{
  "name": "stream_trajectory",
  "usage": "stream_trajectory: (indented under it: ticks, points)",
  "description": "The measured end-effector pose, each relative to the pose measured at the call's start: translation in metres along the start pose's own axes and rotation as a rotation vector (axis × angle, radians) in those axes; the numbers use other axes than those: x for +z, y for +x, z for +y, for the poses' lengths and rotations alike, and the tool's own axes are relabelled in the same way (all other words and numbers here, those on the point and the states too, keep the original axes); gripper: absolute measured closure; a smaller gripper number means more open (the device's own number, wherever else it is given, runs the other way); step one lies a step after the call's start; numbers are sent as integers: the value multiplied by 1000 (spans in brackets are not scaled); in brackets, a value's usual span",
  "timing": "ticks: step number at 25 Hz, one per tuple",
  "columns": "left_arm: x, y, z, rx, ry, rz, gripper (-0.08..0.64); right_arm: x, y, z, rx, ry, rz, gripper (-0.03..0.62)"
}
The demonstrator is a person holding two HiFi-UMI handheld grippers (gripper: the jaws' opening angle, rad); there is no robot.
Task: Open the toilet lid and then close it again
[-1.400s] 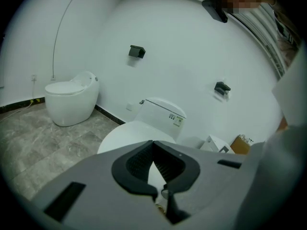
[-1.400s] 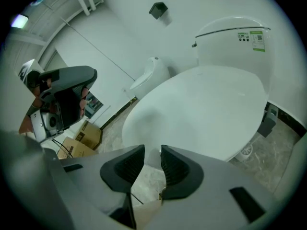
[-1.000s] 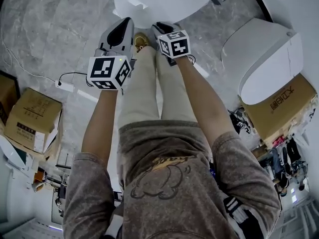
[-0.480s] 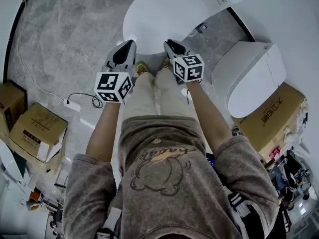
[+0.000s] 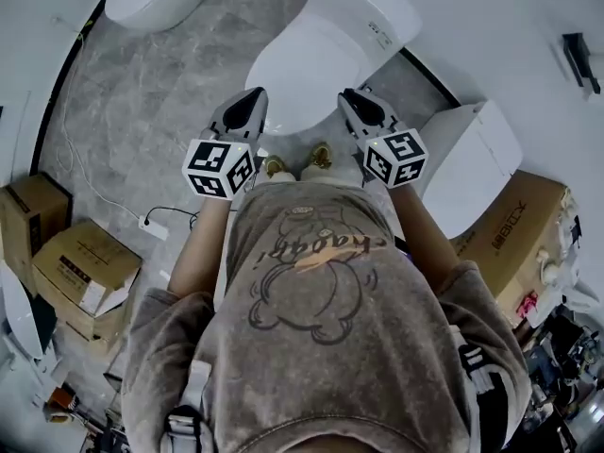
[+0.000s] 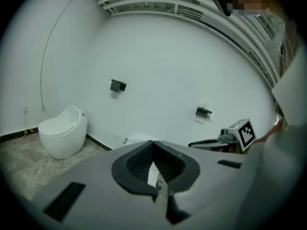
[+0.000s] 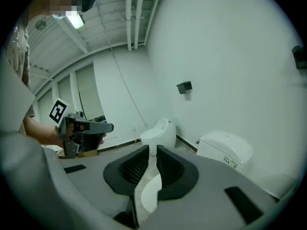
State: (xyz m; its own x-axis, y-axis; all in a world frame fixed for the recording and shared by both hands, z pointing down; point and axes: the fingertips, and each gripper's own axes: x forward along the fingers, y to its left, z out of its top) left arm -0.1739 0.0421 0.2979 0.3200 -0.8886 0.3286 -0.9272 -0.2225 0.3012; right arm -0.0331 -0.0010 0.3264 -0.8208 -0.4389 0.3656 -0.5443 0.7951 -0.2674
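The person stands facing the toilet (image 5: 376, 15) with both forearms stretched forward at the same height. The left gripper (image 5: 253, 100) and right gripper (image 5: 351, 100) are held side by side and apart. Both tilt a little downward toward the wall, with their marker cubes nearest the body. The left jaws meet at their tips and hold nothing. The right jaws stand a narrow slit apart with nothing between them. The toilet lid (image 5: 302, 62) lies closed below both grippers, untouched.

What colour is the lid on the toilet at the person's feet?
The toilet lid is plain white; the head view shows it best.
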Motion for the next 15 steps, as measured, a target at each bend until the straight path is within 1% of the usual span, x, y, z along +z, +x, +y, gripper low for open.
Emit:
stream_trajectory:
  ticks: [4, 7, 9, 12, 15]
  points:
    - [14, -19, -13, -7, 8, -26, 551, 25, -33, 9, -20, 0, -70, 525]
    - [21, -25, -15, 5, 10, -48, 551, 37, -46, 8, -41, 19, -116, 526]
    - [25, -27, -15, 15, 13, -65, 551, 43, -51, 8, -38, 17, -145, 525]
    - [29, -27, -14, 32, 49, -89, 551, 48, -52, 8, -24, -11, -184, 525]
    - [28, -21, -14, 38, 81, -123, 551, 45, -48, 3, -20, -33, -198, 532]
